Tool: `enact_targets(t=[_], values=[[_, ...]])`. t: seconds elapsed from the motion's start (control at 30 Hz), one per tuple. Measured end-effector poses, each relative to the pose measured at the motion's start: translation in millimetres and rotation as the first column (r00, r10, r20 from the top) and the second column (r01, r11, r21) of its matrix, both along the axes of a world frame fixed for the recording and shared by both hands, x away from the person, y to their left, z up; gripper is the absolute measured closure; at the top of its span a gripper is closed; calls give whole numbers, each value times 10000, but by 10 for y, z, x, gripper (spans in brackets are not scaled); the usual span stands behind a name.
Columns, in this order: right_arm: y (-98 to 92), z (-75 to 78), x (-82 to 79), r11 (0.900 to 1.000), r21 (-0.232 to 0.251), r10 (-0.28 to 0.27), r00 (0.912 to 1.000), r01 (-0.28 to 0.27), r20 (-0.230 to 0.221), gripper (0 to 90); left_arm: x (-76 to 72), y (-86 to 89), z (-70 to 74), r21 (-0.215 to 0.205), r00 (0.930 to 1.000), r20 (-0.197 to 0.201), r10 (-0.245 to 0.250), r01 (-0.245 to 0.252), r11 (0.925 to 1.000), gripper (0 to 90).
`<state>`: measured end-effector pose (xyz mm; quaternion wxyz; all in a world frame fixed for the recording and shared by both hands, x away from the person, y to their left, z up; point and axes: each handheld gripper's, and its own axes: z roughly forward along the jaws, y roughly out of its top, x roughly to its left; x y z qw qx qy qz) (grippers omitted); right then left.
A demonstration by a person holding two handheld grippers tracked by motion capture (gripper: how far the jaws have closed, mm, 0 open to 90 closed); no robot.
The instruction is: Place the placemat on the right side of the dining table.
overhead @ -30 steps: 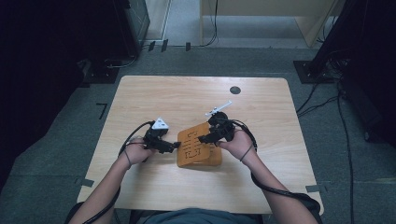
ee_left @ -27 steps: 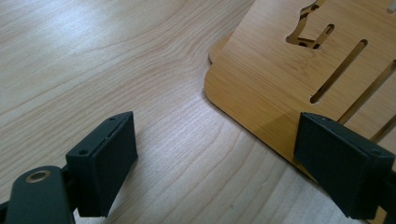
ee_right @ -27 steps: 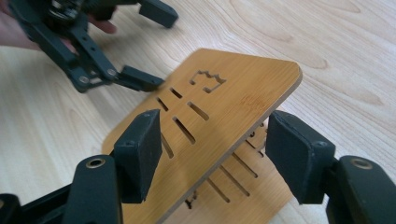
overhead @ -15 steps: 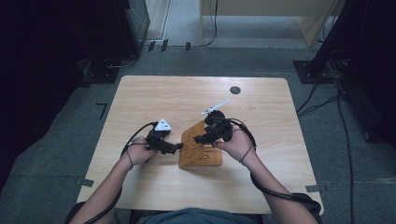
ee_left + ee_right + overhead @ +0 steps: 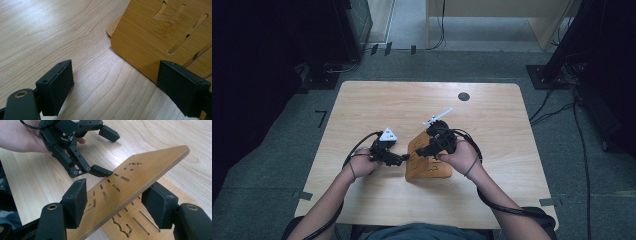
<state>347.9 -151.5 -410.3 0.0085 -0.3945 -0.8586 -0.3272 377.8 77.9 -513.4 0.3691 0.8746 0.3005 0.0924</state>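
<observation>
The right gripper (image 5: 115, 202) is straddling the raised edge of a slotted bamboo panel (image 5: 140, 175), its jaws standing spread to either side of that edge; whether the pads are actually touching the wood cannot be told from the right gripper view. In the high view this gripper (image 5: 428, 148) is sitting just right of centre, held in the right hand (image 5: 460, 156).

The left gripper (image 5: 112, 90) is also standing wide open, with bare tabletop between its jaws (one jaw is lying close against the lower corner of the panel (image 5: 150, 37)). In the right gripper view it (image 5: 105, 152) is showing at the upper left of the frame, one tip resting at the panel's cut-out face. In the high view it (image 5: 399, 160) is left of centre, in the left hand (image 5: 362, 163).

The panel is tilting up off a second, flat bamboo piece (image 5: 135, 222) that is lying beneath it. Together, the folding bamboo stand (image 5: 424, 165) is lying at the middle of the lower half of the wooden table (image 5: 362, 105).
</observation>
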Motion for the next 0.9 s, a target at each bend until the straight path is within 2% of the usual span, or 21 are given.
enact_targets(t=[0.27, 0.37, 0.43, 0.57, 0.63, 0.7, 0.77, 0.9], values=[[42, -100, 35, 9995, -256, -213, 9997, 209, -142, 452, -9, -12, -6, 30, 9999, 91, -57, 57, 10000, 126], [49, -110, 48, 9992, -301, -282, 9996, 280, -61, 501, -8, -11, -7, -8, 9999, 80, -62, 63, 10000, 126], [53, -110, 68, 9985, -283, -472, 9987, 466, -210, 537, -7, -10, -8, -19, 9999, 90, -73, 73, 10000, 126], [77, -118, 101, 9968, -40, -798, 9928, 797, -890, 588, -4, -1, -12, -36, 9998, 126, -120, 121, 9999, 125], [95, -114, 102, 9962, 324, -758, 9888, 806, -1284, 588, -4, 0, -14, 11, 9998, 172, -142, 142, 9999, 126], [128, -89, 103, 9922, 508, -1036, 9796, 1139, -1723, 603, -8, 1, -17, 105, 9994, 269, -238, 235, 9997, 125], [140, -76, 107, 9912, 540, -1103, 9787, 1212, -1731, 654, -11, 4, -17, 147, 9992, 274, -285, 281, 9995, 125], [103, -94, 154, 9850, 690, -1408, 9681, 1580, -2075, 714, -10, 16, -20, 169, 9988, 332, -367, 361, 9992, 125]])
